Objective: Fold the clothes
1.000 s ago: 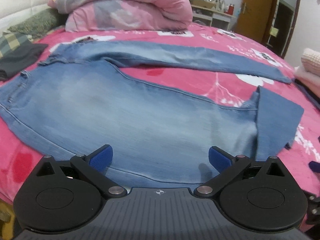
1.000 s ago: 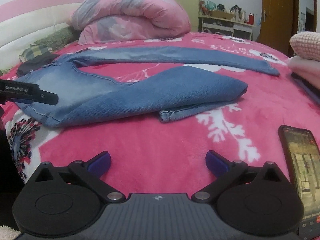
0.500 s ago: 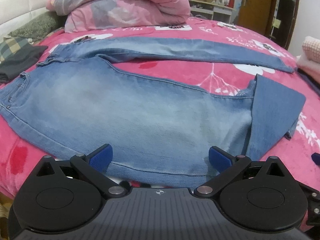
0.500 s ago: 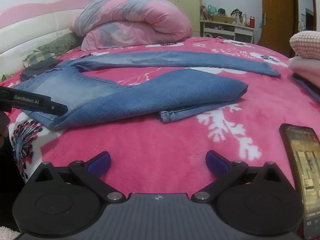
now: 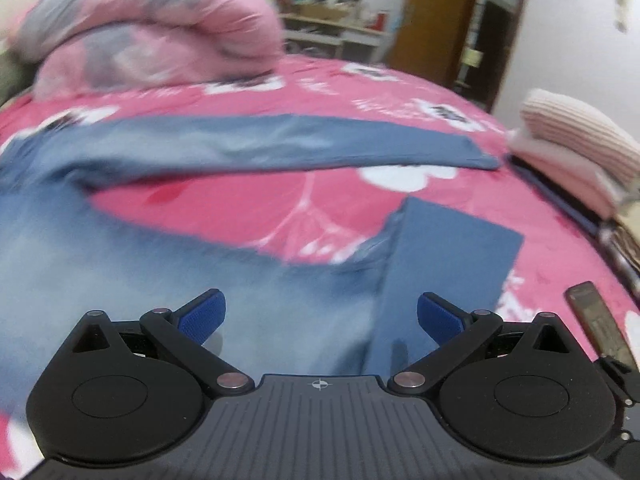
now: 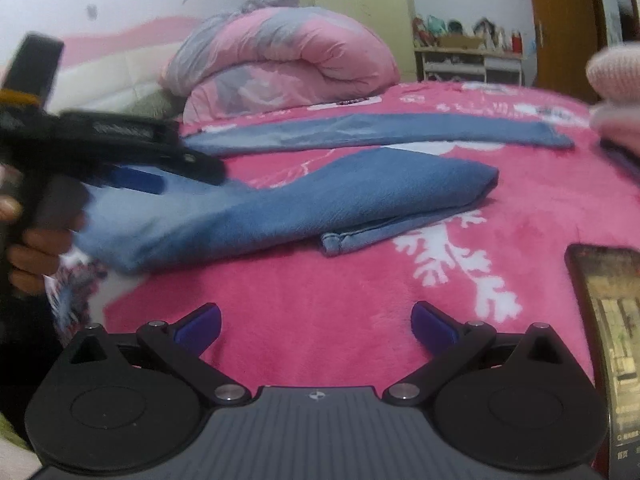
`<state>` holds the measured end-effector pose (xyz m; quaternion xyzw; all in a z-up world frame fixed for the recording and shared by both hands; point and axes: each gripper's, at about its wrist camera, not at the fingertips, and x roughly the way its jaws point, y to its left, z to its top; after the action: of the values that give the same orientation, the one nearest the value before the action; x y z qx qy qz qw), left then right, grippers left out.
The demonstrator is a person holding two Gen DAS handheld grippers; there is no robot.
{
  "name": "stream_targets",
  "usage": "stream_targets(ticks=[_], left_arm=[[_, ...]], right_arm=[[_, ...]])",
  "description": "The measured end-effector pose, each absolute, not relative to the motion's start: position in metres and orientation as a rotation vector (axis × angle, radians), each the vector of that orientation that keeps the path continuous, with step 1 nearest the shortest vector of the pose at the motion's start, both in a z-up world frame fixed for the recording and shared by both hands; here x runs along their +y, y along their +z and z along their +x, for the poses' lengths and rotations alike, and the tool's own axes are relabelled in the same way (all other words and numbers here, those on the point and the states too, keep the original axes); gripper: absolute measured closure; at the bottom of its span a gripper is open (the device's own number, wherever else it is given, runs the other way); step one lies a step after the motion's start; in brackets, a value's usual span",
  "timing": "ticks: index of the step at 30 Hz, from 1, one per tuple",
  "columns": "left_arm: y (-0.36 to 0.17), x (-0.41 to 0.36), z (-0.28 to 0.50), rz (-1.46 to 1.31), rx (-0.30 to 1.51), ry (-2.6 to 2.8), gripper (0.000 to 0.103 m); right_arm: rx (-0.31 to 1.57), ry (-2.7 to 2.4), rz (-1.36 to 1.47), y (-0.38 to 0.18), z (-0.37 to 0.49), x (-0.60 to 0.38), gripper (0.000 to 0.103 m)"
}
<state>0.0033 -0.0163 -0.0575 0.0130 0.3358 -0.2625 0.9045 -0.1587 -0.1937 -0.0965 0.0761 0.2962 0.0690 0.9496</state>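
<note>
Jeans [image 5: 168, 280] lie spread on the pink bed [image 6: 320, 296], legs running left to right, near leg's end doubled back. Left tongs [image 5: 319, 316], spread apart and empty, hang right over that leg, now swung toward its fold; right tongs [image 6: 316, 326], also apart, stay short of it.

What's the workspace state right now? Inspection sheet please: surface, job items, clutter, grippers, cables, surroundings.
Surface: bed with pink floral blanket.
Job's things: blue jeans laid flat, far leg stretched out, near leg's lower end folded back on itself.
Clutter: phone with its screen lit at the right; folded pink knitwear at the right edge; rolled pink duvet at the head.
Grippers: left gripper open over the near jeans leg; right gripper open above bare blanket, holding nothing.
Cables: nothing seen.
Surroundings: shelf with small items, wooden door, white wall.
</note>
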Motion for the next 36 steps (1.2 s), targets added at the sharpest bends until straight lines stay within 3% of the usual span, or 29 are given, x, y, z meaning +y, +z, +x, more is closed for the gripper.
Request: stream_targets(ticks=[7, 11, 15, 20, 22, 24, 27, 36], left_arm=[[-0.047, -0.067, 0.04, 0.042, 0.69, -0.674, 0.001], [-0.046, -0.096, 0.06, 0.072, 0.745, -0.772, 0.01], [-0.058, -0.126, 0.073, 0.14, 0.821, -0.803, 0.034], [-0.069, -0.142, 0.079, 0.178, 0.866, -0.78, 0.051], [-0.068, -0.14, 0.08, 0.168, 0.864, -0.762, 0.065], [-0.067, -0.136, 0.081, 0.156, 0.861, -0.742, 0.089], [-0.058, -0.127, 0.082, 0.109, 0.852, -0.736, 0.1], [-0.005, -0.112, 0.038, 0.039, 0.707, -0.894, 0.103]], right_arm=[[0.6, 0.187, 0.276, -0.096, -0.16, -0.21, 0.0], [0.593, 0.18, 0.218, -0.099, -0.161, -0.202, 0.0], [0.589, 0.174, 0.175, -0.1, -0.161, -0.198, 0.0], [0.58, 0.192, 0.23, -0.1, -0.161, -0.207, 0.0], [0.576, 0.199, 0.262, -0.099, -0.161, -0.211, 0.0], [0.571, 0.205, 0.288, -0.099, -0.162, -0.214, 0.0], [0.565, 0.208, 0.31, -0.1, -0.163, -0.216, 0.0], [0.555, 0.208, 0.358, -0.1, -0.165, -0.218, 0.0]])
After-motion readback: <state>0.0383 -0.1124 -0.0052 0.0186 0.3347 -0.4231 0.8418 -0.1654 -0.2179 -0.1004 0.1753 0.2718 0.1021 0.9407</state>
